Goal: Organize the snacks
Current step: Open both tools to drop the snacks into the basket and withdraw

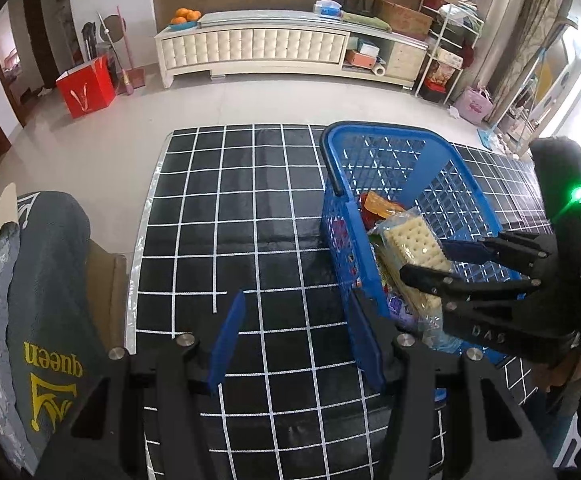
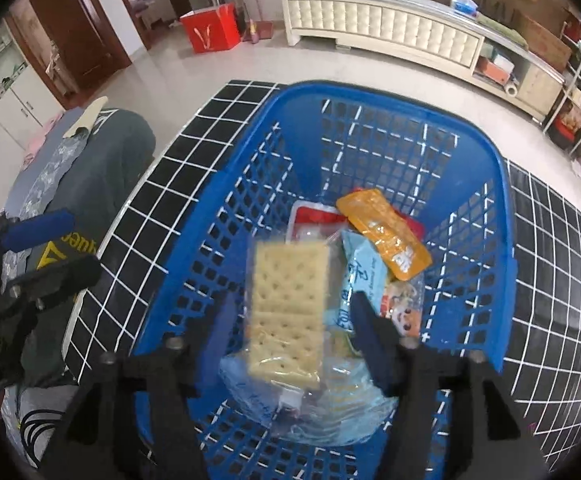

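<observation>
The cracker packet point(image 2: 286, 312), a clear plastic sleeve of pale square crackers, is seen right between the blue pads of the right gripper point(image 2: 294, 344), above the blue plastic lattice basket point(image 2: 506, 280). A gap shows on either side of the packet in the right wrist view, so the jaws are judged parted and the packet let go, dropping or about to settle onto the pile. The step in hand is read as the release of this snack into the basket.

The left gripper point(image 1: 290, 344) is held over the black bench with its white grid lines point(image 1: 226, 216), just beside the basket's near wall; its jaws stand apart with nothing between them.

A count is taken. One basket is seen. Inside it, one cracker packet is counted, one orange sachet point(image 2: 382, 236), one red-and-white pack point(image 2: 314, 220) under it, one light blue packet with printed writing point(image 2: 360, 268), and one crinkled clear bag point(image 2: 330, 408) at the near end. More may be buried; the layers below cannot be told apart. Two grippers are in play.

No loose snack is seen on the visible part of the bench. The next move, it is judged, calls for the right gripper to be lifted clear of the basket rim without the packet being snagged, and for any remaining snack to be looked for outside these views.
</observation>
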`<action>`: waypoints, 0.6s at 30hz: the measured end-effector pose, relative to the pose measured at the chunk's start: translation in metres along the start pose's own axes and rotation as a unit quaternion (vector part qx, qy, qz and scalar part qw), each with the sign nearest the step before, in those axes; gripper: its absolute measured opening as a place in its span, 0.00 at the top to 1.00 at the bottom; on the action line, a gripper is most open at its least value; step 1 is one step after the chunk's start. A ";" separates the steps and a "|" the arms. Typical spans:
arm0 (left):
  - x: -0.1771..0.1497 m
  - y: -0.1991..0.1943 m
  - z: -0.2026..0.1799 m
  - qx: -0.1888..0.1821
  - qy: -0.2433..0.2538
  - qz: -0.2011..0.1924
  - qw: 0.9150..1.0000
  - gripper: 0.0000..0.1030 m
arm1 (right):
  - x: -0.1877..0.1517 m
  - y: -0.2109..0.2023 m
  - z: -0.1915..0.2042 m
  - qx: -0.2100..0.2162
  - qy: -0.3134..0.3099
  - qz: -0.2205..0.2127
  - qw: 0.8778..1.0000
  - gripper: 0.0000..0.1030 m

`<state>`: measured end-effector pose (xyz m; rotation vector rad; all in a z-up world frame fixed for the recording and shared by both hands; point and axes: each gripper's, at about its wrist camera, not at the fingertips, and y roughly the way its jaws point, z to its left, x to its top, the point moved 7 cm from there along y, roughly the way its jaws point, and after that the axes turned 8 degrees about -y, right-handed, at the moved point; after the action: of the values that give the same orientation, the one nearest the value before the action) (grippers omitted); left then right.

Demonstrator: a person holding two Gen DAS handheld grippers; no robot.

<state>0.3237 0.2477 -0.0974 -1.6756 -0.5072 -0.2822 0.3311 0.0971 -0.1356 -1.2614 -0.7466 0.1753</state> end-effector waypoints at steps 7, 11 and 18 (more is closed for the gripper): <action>-0.010 -0.013 -0.016 0.001 0.009 -0.004 1.000 0.45 | -0.009 -0.050 -0.007 -0.006 -0.001 -0.037 0.999 0.28; -0.014 -0.031 -0.036 0.001 0.024 -0.018 1.000 0.45 | -0.020 -0.077 -0.021 -0.009 0.014 -0.046 0.999 0.28; -0.012 -0.058 -0.078 -0.006 0.043 -0.035 0.998 0.44 | -0.047 -0.129 -0.059 -0.034 0.048 -0.067 0.996 0.28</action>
<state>0.2928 0.1747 -0.0394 -1.6513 -0.4999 -0.4075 0.2952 -0.0158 -0.0448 -1.2695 -0.7563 -0.0199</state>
